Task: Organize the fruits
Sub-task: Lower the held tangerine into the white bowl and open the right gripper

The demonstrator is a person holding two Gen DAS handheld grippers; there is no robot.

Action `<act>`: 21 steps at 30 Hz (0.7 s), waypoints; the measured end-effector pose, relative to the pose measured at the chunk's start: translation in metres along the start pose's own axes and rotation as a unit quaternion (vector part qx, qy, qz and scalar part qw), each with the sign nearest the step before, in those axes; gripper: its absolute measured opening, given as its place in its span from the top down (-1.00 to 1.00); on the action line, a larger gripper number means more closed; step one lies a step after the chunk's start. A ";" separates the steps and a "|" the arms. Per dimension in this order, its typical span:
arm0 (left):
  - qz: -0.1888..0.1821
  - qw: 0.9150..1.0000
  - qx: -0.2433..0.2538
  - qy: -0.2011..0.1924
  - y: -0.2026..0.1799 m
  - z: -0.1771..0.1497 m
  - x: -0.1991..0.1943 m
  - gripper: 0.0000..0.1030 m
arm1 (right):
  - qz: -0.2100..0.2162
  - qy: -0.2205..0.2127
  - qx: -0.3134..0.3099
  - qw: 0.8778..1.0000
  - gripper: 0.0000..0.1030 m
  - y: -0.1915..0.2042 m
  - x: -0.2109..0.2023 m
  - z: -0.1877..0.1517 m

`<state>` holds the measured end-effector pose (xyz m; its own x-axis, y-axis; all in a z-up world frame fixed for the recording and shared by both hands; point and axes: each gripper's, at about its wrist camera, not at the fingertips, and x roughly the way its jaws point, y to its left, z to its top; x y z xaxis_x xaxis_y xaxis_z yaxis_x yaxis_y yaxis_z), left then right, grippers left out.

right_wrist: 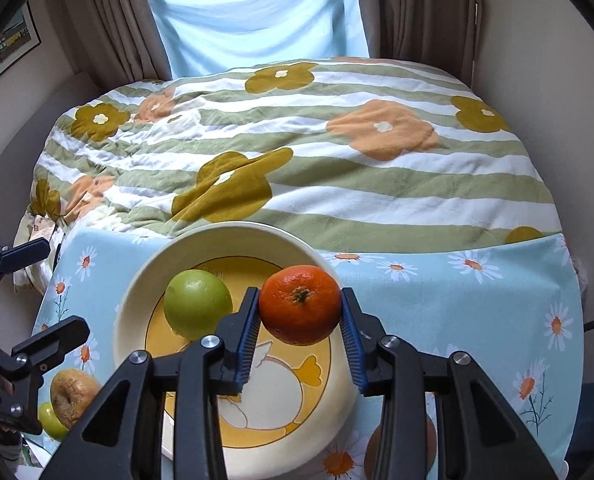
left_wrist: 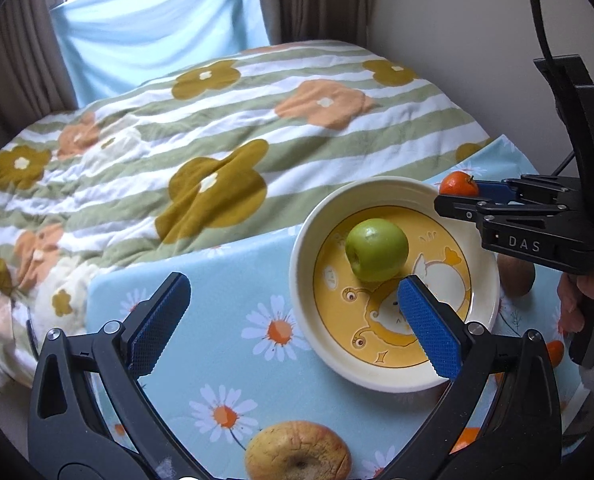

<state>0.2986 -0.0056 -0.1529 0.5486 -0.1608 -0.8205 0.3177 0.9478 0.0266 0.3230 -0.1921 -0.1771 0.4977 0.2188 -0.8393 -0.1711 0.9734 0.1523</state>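
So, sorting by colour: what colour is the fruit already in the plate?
Green, an apple; clearest in the left wrist view.

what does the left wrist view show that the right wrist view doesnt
Only the left wrist view: the left gripper open and empty, and a brown fruit right of the plate.
Only the right wrist view: the mandarin squeezed between both fingers of the right gripper, plus a small green fruit at lower left.
Both: the plate, the green apple on it, the wrinkled apple, and the daisy cloth.

A home bedroom: a flowered quilt (right_wrist: 297,152) covers the bed beneath curtains (right_wrist: 113,20).
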 end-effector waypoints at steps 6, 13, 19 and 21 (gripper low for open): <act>0.001 1.000 -0.027 0.004 0.007 -0.010 -0.001 -1.00 | 0.025 0.007 -0.008 1.000 0.30 0.009 0.019 0.005; 0.002 0.999 -0.039 0.003 0.009 -0.017 -0.005 -1.00 | 0.010 0.006 -0.023 1.000 0.19 0.008 0.019 0.004; 0.010 0.999 -0.043 0.003 0.008 -0.022 -0.010 -1.00 | 0.026 0.002 -0.015 1.000 -1.00 0.006 0.010 0.002; 0.013 0.999 -0.044 0.003 0.007 -0.024 -0.012 -1.00 | 0.025 -0.006 -0.013 1.000 -1.00 0.008 0.007 0.000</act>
<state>0.2754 0.0098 -0.1562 0.5502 -0.1346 -0.8241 0.2348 0.9720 -0.0020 0.3248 -0.1833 -0.1817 0.4974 0.2690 -0.8248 -0.2183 0.9589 0.1811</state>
